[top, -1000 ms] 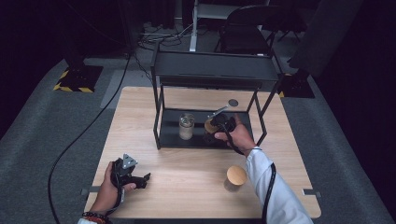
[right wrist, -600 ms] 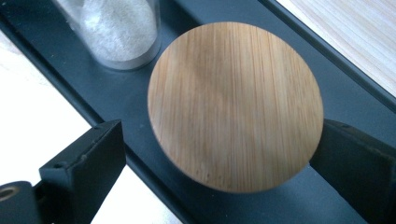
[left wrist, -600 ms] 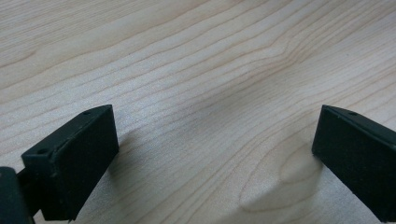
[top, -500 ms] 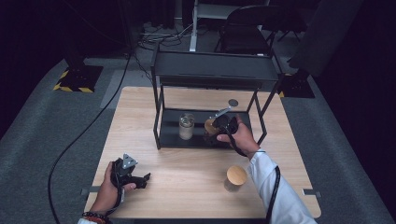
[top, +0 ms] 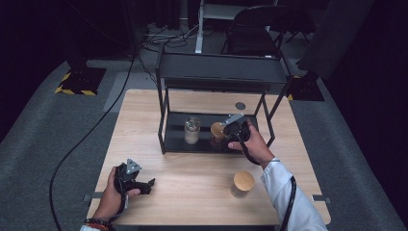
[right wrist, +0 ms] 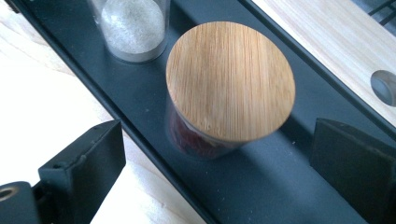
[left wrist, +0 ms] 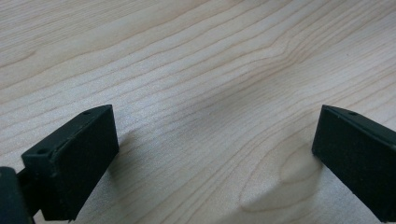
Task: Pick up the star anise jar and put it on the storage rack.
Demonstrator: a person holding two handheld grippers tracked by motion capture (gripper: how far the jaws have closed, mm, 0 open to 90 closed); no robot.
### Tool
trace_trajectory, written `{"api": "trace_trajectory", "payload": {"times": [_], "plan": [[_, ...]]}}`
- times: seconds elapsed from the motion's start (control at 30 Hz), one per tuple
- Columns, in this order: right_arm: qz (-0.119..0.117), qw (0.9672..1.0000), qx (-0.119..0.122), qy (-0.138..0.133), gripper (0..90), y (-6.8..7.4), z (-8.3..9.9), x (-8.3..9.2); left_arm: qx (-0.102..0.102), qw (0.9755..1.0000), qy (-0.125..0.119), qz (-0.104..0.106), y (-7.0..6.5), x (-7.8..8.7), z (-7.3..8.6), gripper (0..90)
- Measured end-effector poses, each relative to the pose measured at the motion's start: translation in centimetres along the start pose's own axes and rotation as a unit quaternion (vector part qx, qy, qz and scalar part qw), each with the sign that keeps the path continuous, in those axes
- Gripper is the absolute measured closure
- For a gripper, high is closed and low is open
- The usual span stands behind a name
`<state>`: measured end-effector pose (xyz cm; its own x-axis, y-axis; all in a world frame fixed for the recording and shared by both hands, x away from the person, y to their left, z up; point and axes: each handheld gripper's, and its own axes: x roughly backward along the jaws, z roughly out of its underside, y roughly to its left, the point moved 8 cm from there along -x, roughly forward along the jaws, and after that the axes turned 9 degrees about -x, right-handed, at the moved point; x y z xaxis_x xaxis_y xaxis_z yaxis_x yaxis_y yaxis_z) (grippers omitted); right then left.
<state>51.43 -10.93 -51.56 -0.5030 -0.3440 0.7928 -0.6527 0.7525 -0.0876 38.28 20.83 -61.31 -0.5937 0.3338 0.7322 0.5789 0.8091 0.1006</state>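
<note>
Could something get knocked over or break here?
Maybe. The right gripper is open with its jaws on either side of the jar with the wooden lid on the black shelf, so a bump might tip it. The jar of white powder stands just beside it and could get nudged too. The shelf's top hangs low over the hand, so lifting carelessly might knock it.

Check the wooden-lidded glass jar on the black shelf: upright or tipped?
Upright: the wooden-lidded glass jar stands on the black shelf, lid on top.
</note>
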Motion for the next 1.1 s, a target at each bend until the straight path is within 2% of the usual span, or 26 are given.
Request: {"api": "trace_trajectory", "payload": {"times": [0.13, 0.47, 0.53, 0.63, 0.93, 1.1], "plan": [[0.009, 0.9999, 0.004, -0.006, 3.3, -0.1, 0.3, 0.7, 0.000, 1.0000, 0.000, 0.000, 0.0, 0.0, 0.0, 0.1], [0.001, 0.9995, 0.015, -0.027, 3.3, 0.6, 0.8, 2.7, 0.000, 1.0000, 0.000, 0.000, 0.0, 0.0, 0.0, 0.1], [0.006, 0.9992, 0.021, -0.034, 3.3, 0.6, 0.9, 3.1, 0.000, 1.0000, 0.000, 0.000, 0.0, 0.0, 0.0, 0.1], [0.022, 0.9983, 0.032, -0.043, 3.3, 0.4, 1.2, 3.7, 0.000, 1.0000, 0.000, 0.000, 0.0, 0.0, 0.0, 0.1], [0.027, 0.9979, 0.036, -0.047, 3.2, -0.2, 3.0, 5.0, 0.000, 1.0000, 0.000, 0.000, 0.0, 0.0, 0.0, 0.1], [0.036, 0.9978, 0.028, -0.048, 3.2, -0.9, 4.3, 5.7, 0.000, 1.0000, 0.001, 0.000, 0.0, 0.0, 0.0, 0.1]]}}
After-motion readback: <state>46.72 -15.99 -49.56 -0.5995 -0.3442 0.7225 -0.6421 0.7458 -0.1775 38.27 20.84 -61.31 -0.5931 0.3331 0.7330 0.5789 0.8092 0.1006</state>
